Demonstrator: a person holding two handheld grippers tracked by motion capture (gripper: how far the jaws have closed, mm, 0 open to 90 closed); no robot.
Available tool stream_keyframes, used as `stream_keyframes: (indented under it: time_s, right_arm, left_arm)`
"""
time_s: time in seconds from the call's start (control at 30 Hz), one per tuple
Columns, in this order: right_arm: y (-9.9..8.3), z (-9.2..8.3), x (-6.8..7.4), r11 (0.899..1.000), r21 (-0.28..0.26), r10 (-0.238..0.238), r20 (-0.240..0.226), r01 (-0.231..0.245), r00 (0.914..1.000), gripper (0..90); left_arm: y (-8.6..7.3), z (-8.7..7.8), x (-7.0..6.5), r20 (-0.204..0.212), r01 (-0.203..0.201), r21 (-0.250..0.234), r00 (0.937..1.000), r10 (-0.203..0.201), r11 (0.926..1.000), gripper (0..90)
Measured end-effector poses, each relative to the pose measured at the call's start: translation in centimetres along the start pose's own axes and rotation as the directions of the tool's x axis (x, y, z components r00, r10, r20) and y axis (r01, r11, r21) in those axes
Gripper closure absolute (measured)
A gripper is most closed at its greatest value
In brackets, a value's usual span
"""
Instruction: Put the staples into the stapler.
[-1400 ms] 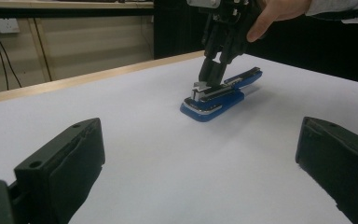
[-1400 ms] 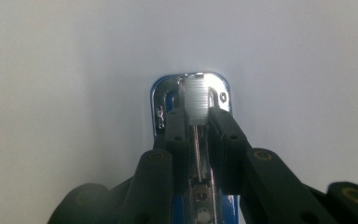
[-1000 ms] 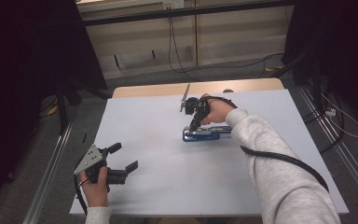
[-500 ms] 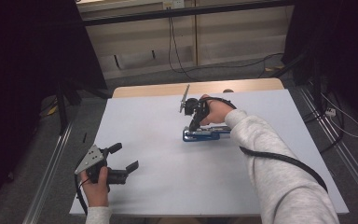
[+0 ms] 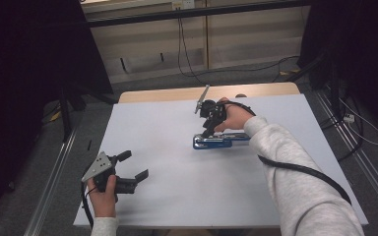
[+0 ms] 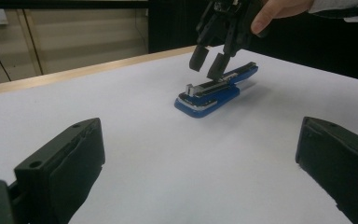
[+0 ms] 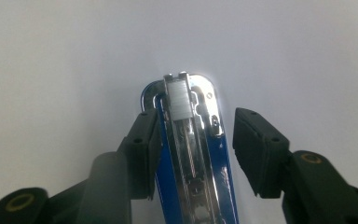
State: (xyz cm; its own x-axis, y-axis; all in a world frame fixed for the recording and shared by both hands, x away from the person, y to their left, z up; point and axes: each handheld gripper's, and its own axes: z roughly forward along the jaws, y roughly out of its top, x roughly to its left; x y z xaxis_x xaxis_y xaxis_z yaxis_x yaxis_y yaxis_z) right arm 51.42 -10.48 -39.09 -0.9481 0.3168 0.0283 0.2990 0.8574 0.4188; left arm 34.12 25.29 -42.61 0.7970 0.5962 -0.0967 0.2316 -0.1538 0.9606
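My work surface is a rectangular table [image 5: 167, 196] covered by a plain white sheet, with a strip of pale wood [image 5: 167, 93] showing along the far edge. One object lies directly on the sheet: a blue stapler [image 5: 220, 141], flat on its base in the far right-of-centre part of the table, with its long side running across the table. In my right gripper view its top is swung open, so the silver metal staple channel [image 7: 182, 126] faces up along the middle of the blue body.
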Motion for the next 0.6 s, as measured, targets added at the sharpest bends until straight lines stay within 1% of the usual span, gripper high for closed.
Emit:
stream_keyframes:
  time_s: [0.03,0.07,0.1,0.13,0.17,0.2,0.23,0.27,0.3,0.33,0.37,0.4,0.43,0.47,0.53,0.6]
  right_arm:
    - [0.0,0.0,0.0,1.000,0.000,0.000,0.000,0.000,1.0000,49.2]
    - [-0.6,-0.3,-0.1,0.999,-0.035,0.018,0.001,-0.018,0.9998,45.9]
    - [-0.6,-0.3,-0.1,0.999,-0.035,0.018,0.001,-0.018,0.9998,45.9]
    - [-1.2,-0.6,-0.1,0.997,-0.063,0.041,-0.002,-0.041,0.9992,44.3]
    - [-1.2,-0.6,-0.1,0.997,-0.063,0.041,-0.002,-0.041,0.9992,44.3]
    - [-1.9,-0.9,-0.1,0.995,-0.086,0.059,-0.004,-0.059,0.9982,41.0]
    - [-1.9,-0.9,-0.1,0.995,-0.086,0.059,-0.004,-0.059,0.9982,41.0]
    - [-2.6,-1.2,-0.1,0.993,-0.092,0.080,0.003,-0.079,0.9968,38.7]
    - [-2.6,-1.2,-0.1,0.993,-0.092,0.080,0.003,-0.079,0.9968,38.7]
    - [-3.3,-1.5,-0.2,0.990,-0.108,0.092,0.006,-0.090,0.9958,37.0]
    - [-3.6,-1.6,-0.2,0.989,-0.110,0.100,0.009,-0.099,0.9949,36.1]
    - [-3.9,-1.8,-0.2,0.988,-0.112,0.106,0.011,-0.105,0.9943,35.5]
    - [-3.9,-1.8,-0.2,0.988,-0.112,0.106,0.011,-0.105,0.9943,35.5]
    - [-4.2,-2.0,-0.2,0.986,-0.118,0.117,0.012,-0.115,0.9931,33.8]
    - [-5.1,-2.4,-0.2,0.982,-0.132,0.142,0.019,-0.138,0.9897,30.5]
    - [-5.4,-2.5,-0.2,0.980,-0.135,0.148,0.019,-0.144,0.9888,29.6]
  left_arm:
    - [0.0,0.0,0.0,0.000,0.000,0.000,1.0000,0.000,1.0000,1.3]
    - [0.0,0.3,0.0,0.004,0.007,0.004,1.0000,-0.007,1.0000,1.3]
    - [0.0,0.3,0.0,0.004,0.007,0.004,1.0000,-0.007,1.0000,1.3]
    - [-0.1,0.6,-0.1,0.015,0.011,0.018,0.9998,-0.011,0.9998,1.3]
    - [-0.1,0.6,-0.1,0.015,0.011,0.018,0.9998,-0.011,0.9998,1.3]
    - [-0.1,0.9,-0.2,0.017,0.003,0.021,0.9998,-0.004,0.9998,1.3]
    - [-0.1,0.9,-0.2,0.017,0.003,0.021,0.9998,-0.004,0.9998,1.3]
    - [-0.1,1.0,-0.2,0.023,0.005,0.029,0.9997,-0.006,0.9996,1.3]
    - [-0.1,1.2,-0.2,0.023,0.001,0.029,0.9997,-0.002,0.9996,1.3]
    - [-0.1,1.4,-0.1,0.028,0.009,0.040,0.9996,-0.010,0.9992,1.3]
    - [-0.1,1.4,-0.1,0.028,0.009,0.040,0.9996,-0.010,0.9992,1.3]
    - [-0.2,1.5,-0.1,0.030,0.018,0.042,0.9993,-0.020,0.9990,1.3]
    - [-0.2,1.6,-0.1,0.035,0.019,0.048,0.9992,-0.021,0.9986,1.3]
    - [-0.2,1.7,-0.1,0.036,0.015,0.060,0.9992,-0.018,0.9981,1.3]
    - [-0.2,2.1,-0.1,0.046,0.015,0.067,0.9988,-0.018,0.9976,1.4]
    - [-0.2,2.2,-0.1,0.044,0.015,0.065,0.9989,-0.018,0.9978,1.5]
